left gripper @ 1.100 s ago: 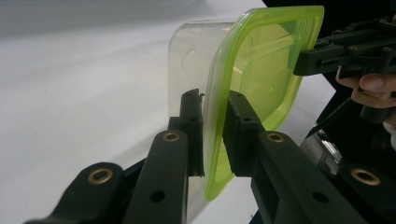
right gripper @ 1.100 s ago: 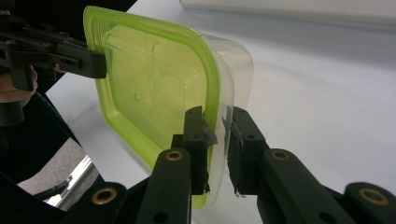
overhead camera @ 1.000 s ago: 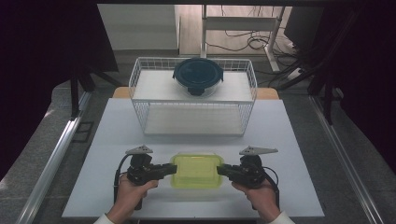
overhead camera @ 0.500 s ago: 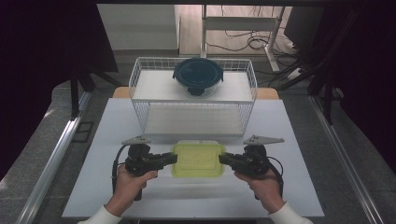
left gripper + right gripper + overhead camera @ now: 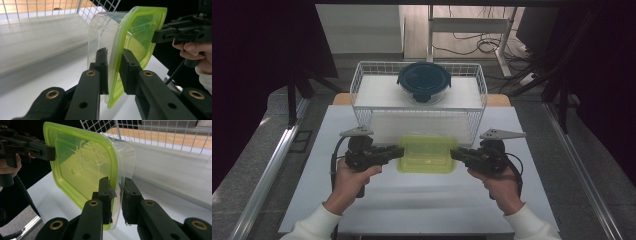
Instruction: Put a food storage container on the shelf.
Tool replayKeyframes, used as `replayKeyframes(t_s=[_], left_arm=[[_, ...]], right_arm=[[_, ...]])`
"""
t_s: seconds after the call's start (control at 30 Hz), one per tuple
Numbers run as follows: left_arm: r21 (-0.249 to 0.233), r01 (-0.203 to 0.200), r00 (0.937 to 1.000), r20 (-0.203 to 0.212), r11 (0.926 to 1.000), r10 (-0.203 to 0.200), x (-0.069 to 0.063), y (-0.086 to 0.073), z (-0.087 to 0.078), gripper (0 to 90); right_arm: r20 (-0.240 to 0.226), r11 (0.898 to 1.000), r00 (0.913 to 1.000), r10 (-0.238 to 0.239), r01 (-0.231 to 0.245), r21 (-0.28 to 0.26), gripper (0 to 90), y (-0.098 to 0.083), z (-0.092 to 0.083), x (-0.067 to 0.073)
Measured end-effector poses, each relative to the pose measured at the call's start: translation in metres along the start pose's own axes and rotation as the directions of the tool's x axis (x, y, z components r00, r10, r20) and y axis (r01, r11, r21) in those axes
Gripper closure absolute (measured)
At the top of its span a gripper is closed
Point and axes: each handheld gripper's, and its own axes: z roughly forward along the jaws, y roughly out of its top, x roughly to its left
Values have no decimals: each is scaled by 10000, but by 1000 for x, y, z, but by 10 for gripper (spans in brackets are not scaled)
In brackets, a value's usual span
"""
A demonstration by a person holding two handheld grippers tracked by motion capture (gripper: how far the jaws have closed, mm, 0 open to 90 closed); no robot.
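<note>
So you've got the clear container (image 5: 427,155) with the lime-green lid pinched from both ends right now. Your left gripper (image 5: 396,152) has its jaws clamped on the left rim, one jaw on the lid side and one on the clear wall side, which is easy to see in the left gripper view where the container (image 5: 130,37) stands on edge between the black jaws (image 5: 113,72). Your right gripper (image 5: 457,154) does the same on the opposite rim, and in the right gripper view the lid edge and the clear wall of the container (image 5: 85,165) sit squeezed between its jaws (image 5: 117,195). From the high view the container hangs level between the two grippers, over the white counter (image 5: 422,200), just in front of the near wall of the white wire basket (image 5: 362,107). Inside that basket, toward its far side, sits a round glass bowl with a dark blue lid (image 5: 424,82), well apart from what you're carrying. Your left hand (image 5: 352,182) and right hand (image 5: 497,187) come in from the bottom edge in white sleeves, each wrapped round its gripper handle, with a black cable looping off each one. Each gripper carries its grey three-cornered plate on top, both roughly level with each other.
</note>
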Motion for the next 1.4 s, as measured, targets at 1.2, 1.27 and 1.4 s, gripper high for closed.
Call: replayKeyframes(t_s=[1.2, 1.27, 1.4], left_arm=[[-1097, -799, 9966, 125, 9907, 818, 16, 121, -20, 784], [-1150, -922, 9955, 94, 9891, 939, 18, 129, -20, 785], [-1175, -945, 9953, 96, 9886, 962, 23, 146, -20, 785]], right_arm=[[226, 9889, 9953, -939, 959, -1136, 787, 127, -12, -12], [194, 9887, 9957, -906, 922, -1185, 787, 136, -11, -14], [236, 9879, 9960, -863, 886, -1276, 786, 150, -10, -17]])
